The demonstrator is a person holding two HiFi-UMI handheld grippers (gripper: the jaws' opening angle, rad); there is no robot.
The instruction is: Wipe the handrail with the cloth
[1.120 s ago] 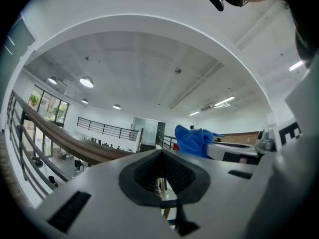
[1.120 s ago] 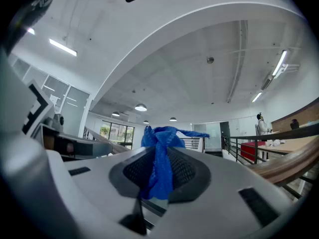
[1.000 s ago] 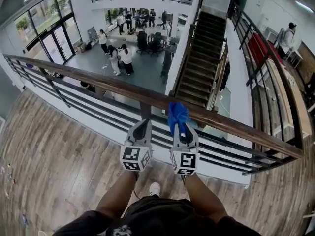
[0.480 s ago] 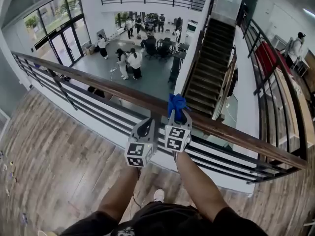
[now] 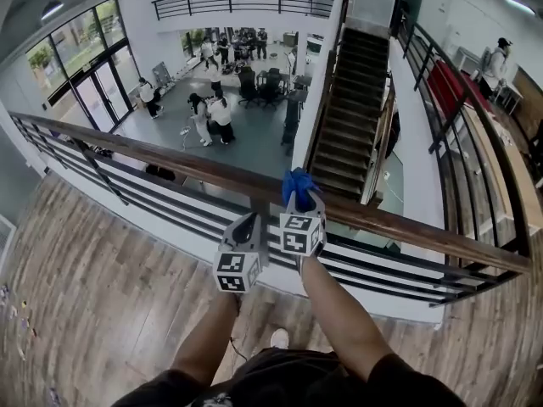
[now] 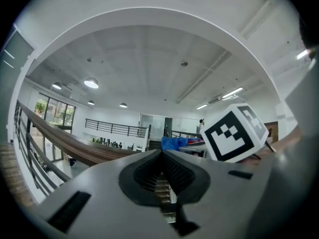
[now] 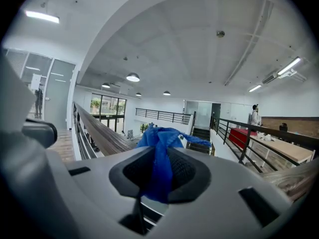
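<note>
A brown wooden handrail (image 5: pixel 161 156) runs from the far left down to the right, above black bars. My right gripper (image 5: pixel 299 200) is shut on a blue cloth (image 5: pixel 296 183), and the bunched cloth sits at the rail's top near the middle. In the right gripper view the cloth (image 7: pixel 159 151) hangs pinched between the jaws, with the handrail (image 7: pixel 102 133) just to its left. My left gripper (image 5: pixel 248 220) is shut and holds nothing, close beside the right one and just short of the rail. Its view shows the handrail (image 6: pixel 65 143) and the cloth (image 6: pixel 173 142) ahead.
Beyond the rail lies a drop to a lower floor (image 5: pixel 254 125) where several people stand. A dark staircase (image 5: pixel 344 91) descends on the right. Black railings (image 5: pixel 450 108) line a side walkway. I stand on wood flooring (image 5: pixel 85 278), a shoe (image 5: pixel 277 338) below.
My right gripper has lifted and pushed forward with the cloth, shifting slightly left along the rail. The left gripper has stayed close beside it, still shut.
</note>
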